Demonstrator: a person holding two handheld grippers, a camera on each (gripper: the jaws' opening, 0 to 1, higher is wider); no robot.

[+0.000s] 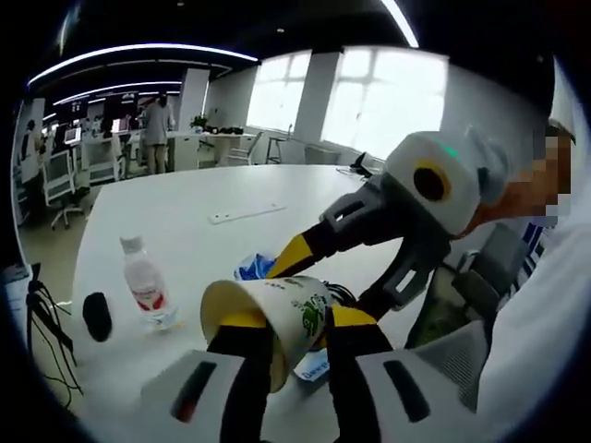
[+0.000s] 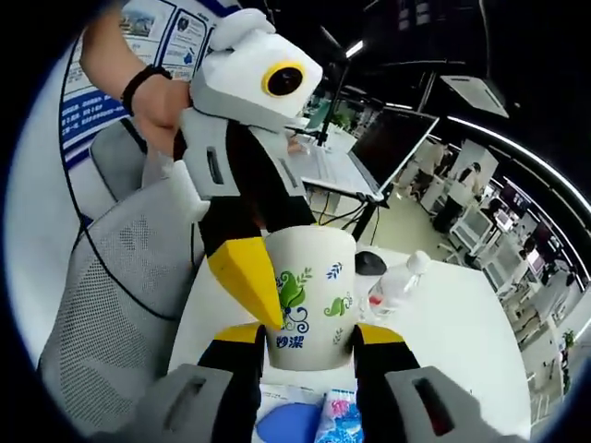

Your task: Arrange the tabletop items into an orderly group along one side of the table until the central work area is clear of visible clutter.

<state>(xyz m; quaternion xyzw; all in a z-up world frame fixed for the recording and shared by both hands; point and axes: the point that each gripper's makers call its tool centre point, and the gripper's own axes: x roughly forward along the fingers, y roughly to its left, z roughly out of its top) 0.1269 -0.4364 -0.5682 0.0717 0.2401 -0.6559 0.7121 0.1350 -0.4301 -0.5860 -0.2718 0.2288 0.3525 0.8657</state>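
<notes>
So both grippers are on the same paper cup (image 1: 277, 318), the white one with green leaf print, and it's lifted off the white table (image 1: 185, 221) and lying tipped in the left gripper view. The left gripper (image 1: 294, 325) has its jaws pinched on the cup's wall near the rim, and the right gripper (image 2: 307, 334) squeezes it at the base with yellow-tipped jaws. A small plastic water bottle (image 1: 148, 284) stands near a black computer mouse (image 1: 96, 315). Blue packets (image 2: 319, 417) lie under the cup.
</notes>
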